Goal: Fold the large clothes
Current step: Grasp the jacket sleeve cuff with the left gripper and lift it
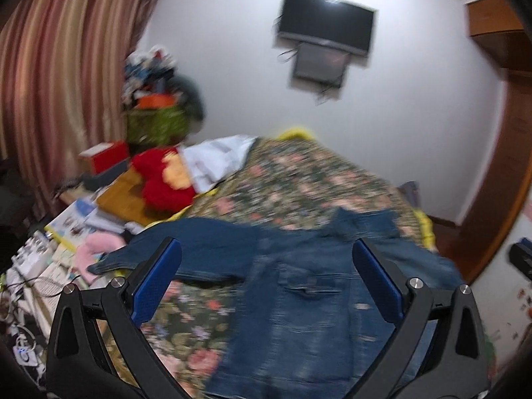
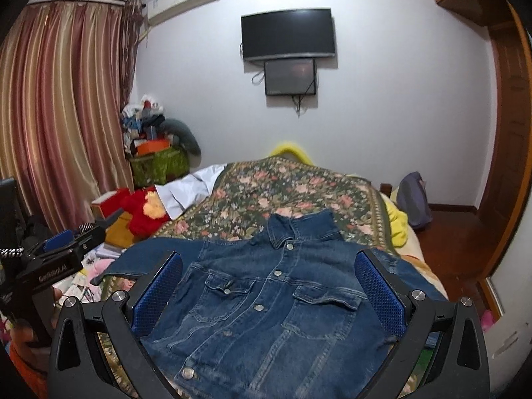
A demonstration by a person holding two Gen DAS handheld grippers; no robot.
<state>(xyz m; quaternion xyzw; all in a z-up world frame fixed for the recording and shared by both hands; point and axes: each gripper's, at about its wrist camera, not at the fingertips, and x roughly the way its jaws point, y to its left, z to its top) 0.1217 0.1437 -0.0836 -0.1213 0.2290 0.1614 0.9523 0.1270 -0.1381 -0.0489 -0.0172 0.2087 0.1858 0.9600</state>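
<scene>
1. Both tools, left tool (image 1: 266,272) and right tool (image 2: 268,277), hang spread wide with nothing in them, above the denim jacket (image 2: 276,299).
2. Floral bed cover (image 2: 282,189) lies bare beyond the collar; clutter (image 2: 99,266) crowds its left edge.
3. Jacket lies front-up, buttoned, sleeves seemingly outspread.

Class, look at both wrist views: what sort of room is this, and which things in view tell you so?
Most likely a home bedroom. A bed with a floral bedspread carries the denim jacket, a television hangs on the wall, and striped curtains hang on one side.
</scene>
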